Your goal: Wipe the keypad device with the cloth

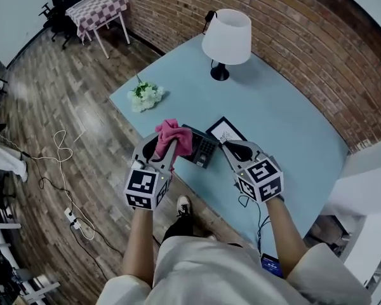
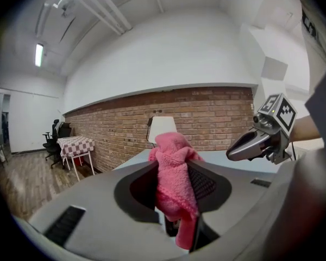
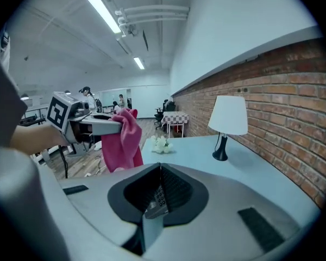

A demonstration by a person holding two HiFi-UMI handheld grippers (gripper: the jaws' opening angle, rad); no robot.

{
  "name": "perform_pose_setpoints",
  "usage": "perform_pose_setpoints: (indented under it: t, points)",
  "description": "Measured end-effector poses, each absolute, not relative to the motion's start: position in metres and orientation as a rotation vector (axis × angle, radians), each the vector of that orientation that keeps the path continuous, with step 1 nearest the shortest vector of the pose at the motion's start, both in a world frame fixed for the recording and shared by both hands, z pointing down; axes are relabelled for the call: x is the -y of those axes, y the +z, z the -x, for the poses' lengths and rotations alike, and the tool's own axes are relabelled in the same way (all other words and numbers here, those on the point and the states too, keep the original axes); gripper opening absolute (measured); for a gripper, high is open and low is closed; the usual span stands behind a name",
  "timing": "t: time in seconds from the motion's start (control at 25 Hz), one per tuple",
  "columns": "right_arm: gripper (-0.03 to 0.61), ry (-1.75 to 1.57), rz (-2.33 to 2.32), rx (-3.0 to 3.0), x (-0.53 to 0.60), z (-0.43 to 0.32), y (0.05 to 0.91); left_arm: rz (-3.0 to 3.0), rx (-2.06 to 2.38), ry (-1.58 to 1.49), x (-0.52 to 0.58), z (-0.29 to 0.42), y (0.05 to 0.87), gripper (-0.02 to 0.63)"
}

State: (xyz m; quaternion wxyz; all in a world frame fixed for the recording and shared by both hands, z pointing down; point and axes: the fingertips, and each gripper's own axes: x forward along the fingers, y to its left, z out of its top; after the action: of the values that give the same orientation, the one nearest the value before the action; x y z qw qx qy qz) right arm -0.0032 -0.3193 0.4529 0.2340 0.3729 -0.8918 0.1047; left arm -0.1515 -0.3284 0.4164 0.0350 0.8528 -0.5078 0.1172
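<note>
Stock, off-task:
- white lamp point(image 1: 227, 37), upright on blue table point(image 1: 286, 119)
- white flowers point(image 1: 145, 96)
- framed card point(image 1: 226, 131) (print unreadable)
- checkered table point(image 1: 101, 6)

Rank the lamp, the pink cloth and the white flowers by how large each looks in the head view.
1. lamp, clearly largest.
2. pink cloth and white flowers look about alike; the cloth, bunched in the left gripper, sits nearer the camera, so I won't rank them.

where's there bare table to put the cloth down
Widest bare patch: the table between the lamp, the frame and the far right edge. A smaller one lies between the flowers and the lamp. The near edge is crowded: keypad, frame, left claw with the cloth and right claw bunch together.
</note>
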Motion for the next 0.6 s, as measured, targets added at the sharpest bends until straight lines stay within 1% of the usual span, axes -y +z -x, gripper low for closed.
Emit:
perform_pose_setpoints:
  t: [0.16,0.32,0.6]
  points:
    - [0.058,0.306,-0.988,2.364,0.333,0.011,0.488,-2.638,1.491,0.456,0.355,0.145,0.449,0.158]
    - [0.058,0.33,-0.993,2.285,0.345,0.013,0.522,-2.633,1.407,0.545,0.376,0.141,0.485,0.158]
    - [0.058,0.363,-1.015,2.221,0.369,0.013,0.552,-2.614,1.312,0.619,0.407,0.131,0.529,0.158]
